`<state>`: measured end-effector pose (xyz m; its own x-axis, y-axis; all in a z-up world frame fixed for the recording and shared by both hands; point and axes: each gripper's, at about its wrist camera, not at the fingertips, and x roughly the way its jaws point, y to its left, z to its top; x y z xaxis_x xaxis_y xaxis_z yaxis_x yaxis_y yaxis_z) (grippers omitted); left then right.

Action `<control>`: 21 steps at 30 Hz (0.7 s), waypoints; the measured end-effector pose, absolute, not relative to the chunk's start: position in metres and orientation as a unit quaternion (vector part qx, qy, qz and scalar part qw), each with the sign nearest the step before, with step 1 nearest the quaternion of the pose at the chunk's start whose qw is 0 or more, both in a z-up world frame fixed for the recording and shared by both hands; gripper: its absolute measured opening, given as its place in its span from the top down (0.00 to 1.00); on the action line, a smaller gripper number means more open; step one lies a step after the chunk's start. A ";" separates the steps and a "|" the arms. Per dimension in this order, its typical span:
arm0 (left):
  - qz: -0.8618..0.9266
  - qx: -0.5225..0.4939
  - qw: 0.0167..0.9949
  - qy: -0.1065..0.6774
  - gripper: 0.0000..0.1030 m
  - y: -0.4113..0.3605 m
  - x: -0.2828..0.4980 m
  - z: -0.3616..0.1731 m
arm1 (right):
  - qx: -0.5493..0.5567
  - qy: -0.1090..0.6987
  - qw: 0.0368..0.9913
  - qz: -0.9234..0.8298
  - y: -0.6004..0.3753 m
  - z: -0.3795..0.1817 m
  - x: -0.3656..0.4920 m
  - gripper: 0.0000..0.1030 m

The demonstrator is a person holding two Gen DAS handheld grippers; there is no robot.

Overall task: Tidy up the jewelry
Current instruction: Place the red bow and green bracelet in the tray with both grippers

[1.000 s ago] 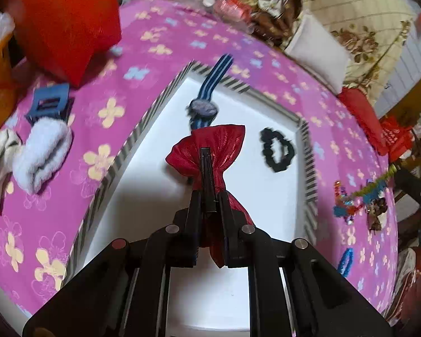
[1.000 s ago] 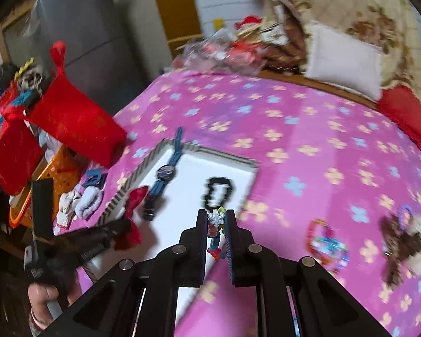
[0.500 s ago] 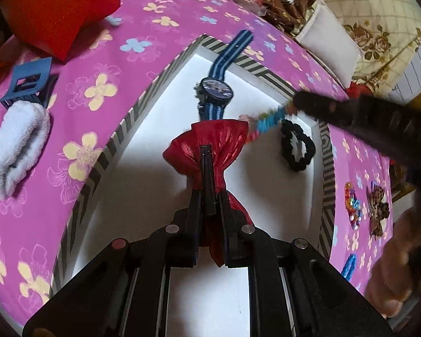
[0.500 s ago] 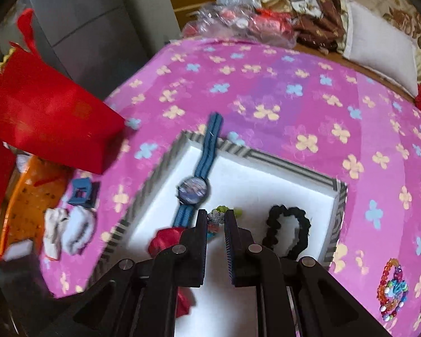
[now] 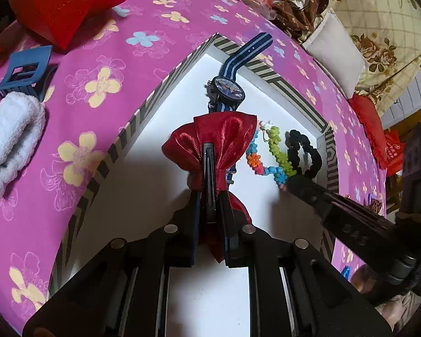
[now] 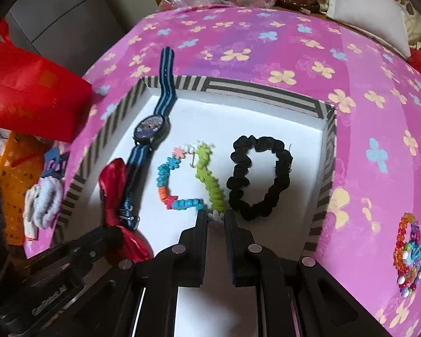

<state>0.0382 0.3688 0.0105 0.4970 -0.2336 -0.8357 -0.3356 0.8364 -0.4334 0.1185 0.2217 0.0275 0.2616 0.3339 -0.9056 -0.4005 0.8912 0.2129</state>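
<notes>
No readable text; faint embossed marks on right gripper (image 5: 287, 186) body illegible.

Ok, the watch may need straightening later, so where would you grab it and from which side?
Probably the far strap of the watch, where it drapes over the box rim: that stretch is raised and free. Come from above with jaws across the strap's width. The near strap lies beside the red bow held in the left gripper, so it is crowded.

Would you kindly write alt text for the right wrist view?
The right tool, shut on a multicoloured beaded bracelet, lowers it into a white striped-rim box between a blue striped-strap watch and a black fabric scrunchie.
</notes>
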 end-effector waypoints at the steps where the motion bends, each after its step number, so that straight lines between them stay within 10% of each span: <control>1: 0.029 -0.286 0.817 0.499 0.89 0.369 0.040 0.010 | -0.028 0.562 0.794 0.231 0.223 0.026 0.120 0.89; 9: 0.006 -0.319 0.808 0.495 0.78 0.373 0.055 0.008 | -0.030 0.560 0.797 0.225 0.240 0.027 0.145 0.89; 13: 0.006 -0.298 0.816 0.495 0.54 0.368 0.049 0.018 | -0.002 0.549 0.805 0.225 0.226 0.034 0.143 0.52; 21: -0.047 -0.319 0.818 0.476 0.52 0.368 0.032 0.029 | 0.028 0.526 0.818 0.231 0.196 0.065 0.124 0.53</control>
<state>0.0319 0.3679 0.0294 0.5430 -0.3802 -0.7487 -0.2271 0.7919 -0.5668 0.1245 0.1955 0.0651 0.3406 0.4075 -0.8473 -0.3476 0.8919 0.2892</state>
